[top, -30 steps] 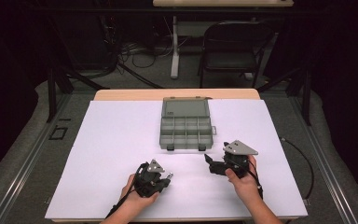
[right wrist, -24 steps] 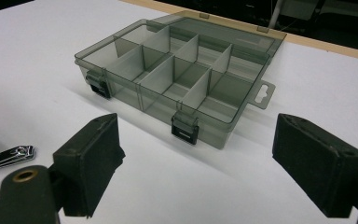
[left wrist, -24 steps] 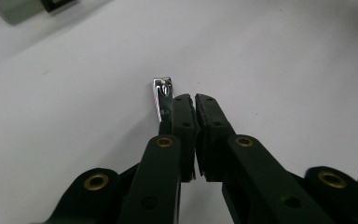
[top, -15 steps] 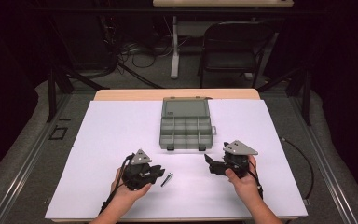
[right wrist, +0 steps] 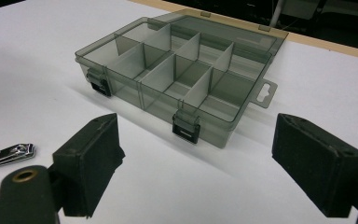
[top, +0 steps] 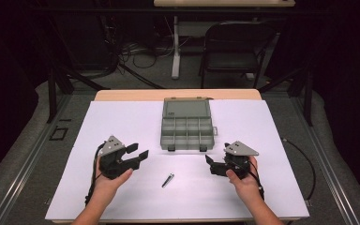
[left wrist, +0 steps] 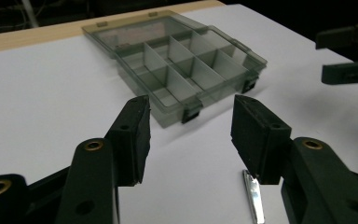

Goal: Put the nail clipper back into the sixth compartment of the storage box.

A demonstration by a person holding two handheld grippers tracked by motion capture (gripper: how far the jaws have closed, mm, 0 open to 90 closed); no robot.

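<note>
One organizer box (top: 187, 126) — one nail clipper (top: 168, 180) — two hand-held grippers.

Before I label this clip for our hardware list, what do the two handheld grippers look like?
Both are black. The left gripper and the right gripper each carry a grey three-cornered plate on top and trail a black cable. Each has two blocky black jaws with flat pads, and brass-coloured bushings sit in the arms behind them. The forearms are bare, with no sleeves.

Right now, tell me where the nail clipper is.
In the high view the nail clipper lies flat on the white table, between the left gripper and right gripper, in front of the open organizer box.
</note>
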